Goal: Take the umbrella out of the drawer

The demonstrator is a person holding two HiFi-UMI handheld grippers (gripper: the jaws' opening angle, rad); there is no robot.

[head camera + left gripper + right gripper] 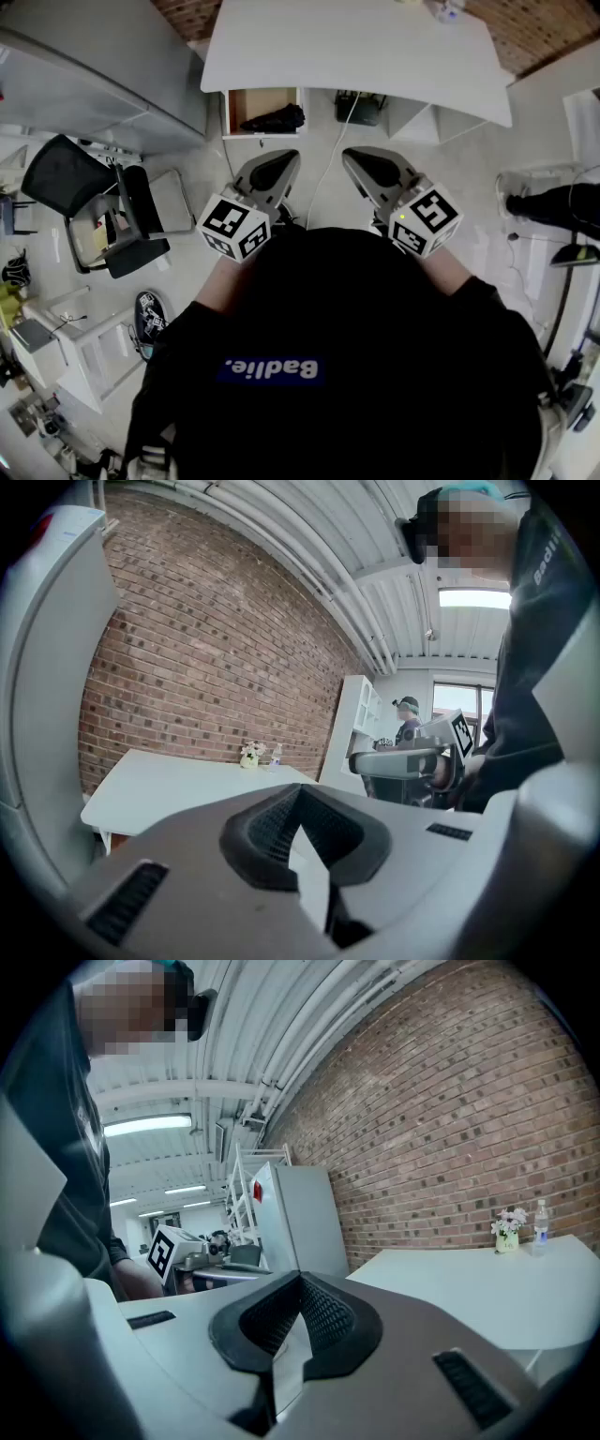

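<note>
In the head view a black folded umbrella (273, 119) lies in an open wooden drawer (242, 103) under the front left of the white table (356, 47). My two grippers are held up close to my chest, well short of the drawer. The left gripper (273, 172) and the right gripper (374, 172) both point towards the table, jaws shut and empty. In the left gripper view its pads (281, 829) meet with nothing between them. The right gripper view shows the same for its pads (319, 1316).
A black office chair (103, 206) stands on the floor to the left. A black box (361, 108) and a white cable (328, 155) lie under the table. A small flower vase (509, 1232) and a bottle (541, 1222) stand on the tabletop. Another person (408, 720) stands far off.
</note>
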